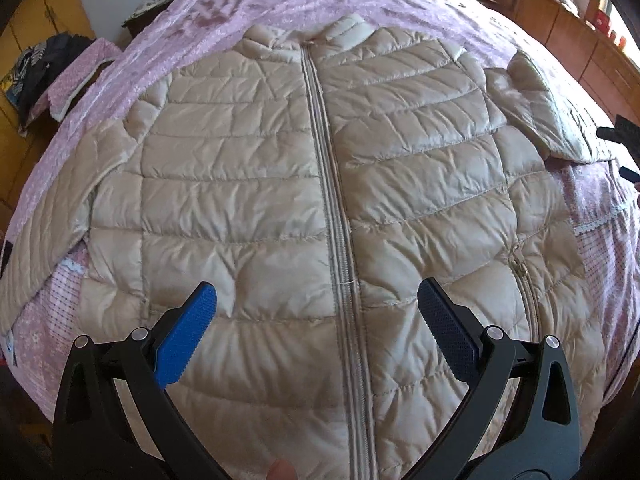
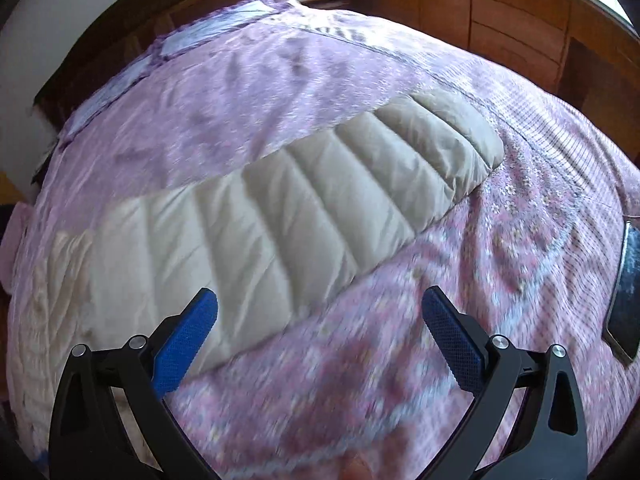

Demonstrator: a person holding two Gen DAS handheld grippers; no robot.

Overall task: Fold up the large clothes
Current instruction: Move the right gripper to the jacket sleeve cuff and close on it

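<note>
Puffer jacket (image 1: 320, 184) flat on bed (image 1: 248, 12), zipped, front up; no fold yet.
L gripper (image 1: 316, 308) over hem, R gripper (image 2: 320, 312) near sleeve (image 2: 304, 184); both jaws wide apart, empty. Pinch cuff, fold sleeve inward across chest, keep flat.

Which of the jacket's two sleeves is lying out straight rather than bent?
The jacket's sleeve under the right gripper lies straight across the bedspread; the other sleeve bends downward.

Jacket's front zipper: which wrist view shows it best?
The left wrist view: the front zipper runs closed from collar to hem down the beige puffer jacket. The right wrist view shows only a sleeve, no zipper.
</note>
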